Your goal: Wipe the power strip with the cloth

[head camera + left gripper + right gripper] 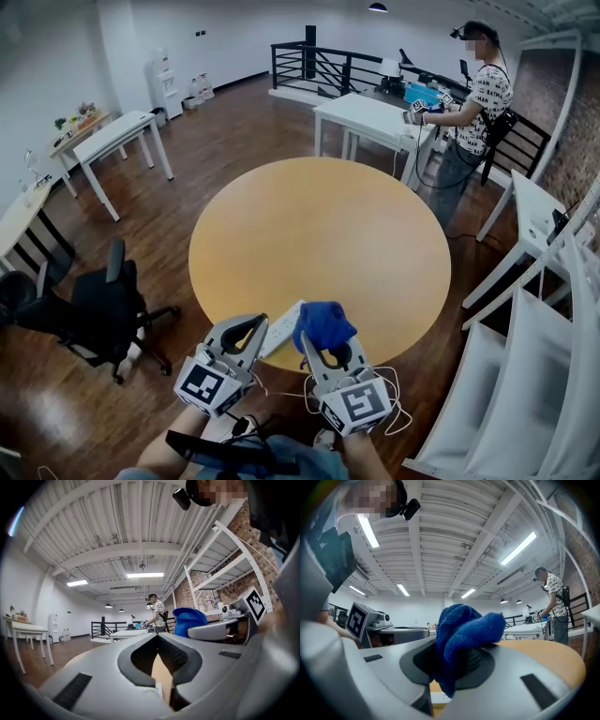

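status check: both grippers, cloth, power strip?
left gripper: shut, empty.
right gripper: shut on the cloth.
cloth: bunched up, clamped in the right gripper.
power strip: lying flat on the table near its front edge, not gripped.

Round wooden table (319,244), black chair (98,309), standing person (473,103).

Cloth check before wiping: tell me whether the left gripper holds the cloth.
No, the left gripper is shut on nothing; the blue cloth sits in the right gripper.
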The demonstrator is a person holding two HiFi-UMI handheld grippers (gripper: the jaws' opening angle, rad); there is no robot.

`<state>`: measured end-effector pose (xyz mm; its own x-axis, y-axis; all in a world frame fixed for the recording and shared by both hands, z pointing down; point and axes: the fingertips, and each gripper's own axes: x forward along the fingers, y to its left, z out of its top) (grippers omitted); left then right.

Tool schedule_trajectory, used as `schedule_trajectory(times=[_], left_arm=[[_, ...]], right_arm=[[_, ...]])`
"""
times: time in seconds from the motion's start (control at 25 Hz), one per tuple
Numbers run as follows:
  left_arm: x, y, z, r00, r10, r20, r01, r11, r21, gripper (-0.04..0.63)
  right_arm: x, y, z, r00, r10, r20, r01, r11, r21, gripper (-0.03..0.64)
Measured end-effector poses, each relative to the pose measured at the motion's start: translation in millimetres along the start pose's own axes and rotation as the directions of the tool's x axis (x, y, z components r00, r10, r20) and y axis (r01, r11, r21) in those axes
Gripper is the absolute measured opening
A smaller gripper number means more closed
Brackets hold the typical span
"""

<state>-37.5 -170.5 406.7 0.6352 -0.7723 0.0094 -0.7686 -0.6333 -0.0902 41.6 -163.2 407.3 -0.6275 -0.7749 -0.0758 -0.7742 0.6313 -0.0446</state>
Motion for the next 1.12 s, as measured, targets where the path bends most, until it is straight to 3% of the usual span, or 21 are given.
schedule_trajectory(times=[1.12], left_arm=[[1.7,-5.6,2.4,1.000,-0.006,-0.017,0.006,1.000,-0.006,0.015]], right_arm=[[0.2,1.2,7.2,1.000,0.003,-0.008,-0.003,1.000,-0.026,0.067]])
